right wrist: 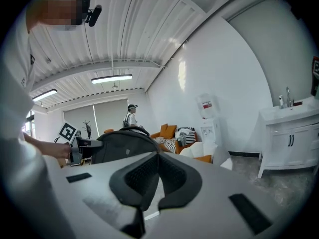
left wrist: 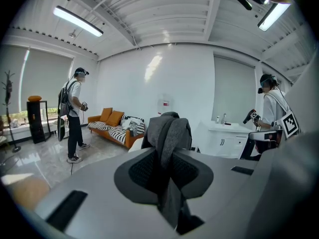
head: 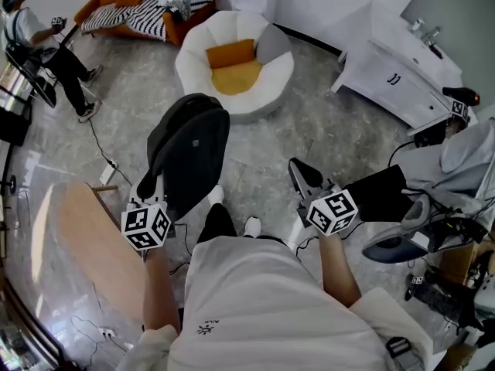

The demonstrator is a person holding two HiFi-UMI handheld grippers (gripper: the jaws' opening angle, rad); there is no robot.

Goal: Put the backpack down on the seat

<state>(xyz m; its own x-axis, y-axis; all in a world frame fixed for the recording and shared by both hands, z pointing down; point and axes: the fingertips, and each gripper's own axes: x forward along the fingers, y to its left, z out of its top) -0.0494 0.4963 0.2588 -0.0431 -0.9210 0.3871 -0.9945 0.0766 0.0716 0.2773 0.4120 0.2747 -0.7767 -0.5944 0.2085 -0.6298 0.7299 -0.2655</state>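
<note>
The left gripper (head: 157, 185) is clenched on a grey strap (left wrist: 169, 131) of the backpack (head: 193, 149). In the left gripper view the strap runs straight down between the two dark pads, which press on it from both sides. The backpack is dark grey, almost black. It hangs from that grip in front of the person's legs, above the grey marbled floor (head: 309, 137). It is not on the seat (head: 193, 64), a round white chair with petal-like walls (an orange cushion (head: 230, 52) and a yellow one (head: 236, 77) lie in its hollow). In the head view the top of the backpack lies just short of the seat's near rim, and nothing shows them touching. The right gripper (head: 300, 172) is held out on the other side of the person's body, well apart from the backpack. The right gripper view shows its jaws closed together with nothing between them, and the backpack appears off to their left. An orange sofa (head: 116, 14) with a striped blanket stands beyond the seat. A white cabinet (head: 394, 60) stands against the wall to the right. Another person (head: 46, 52) stands near the sofa.
</note>
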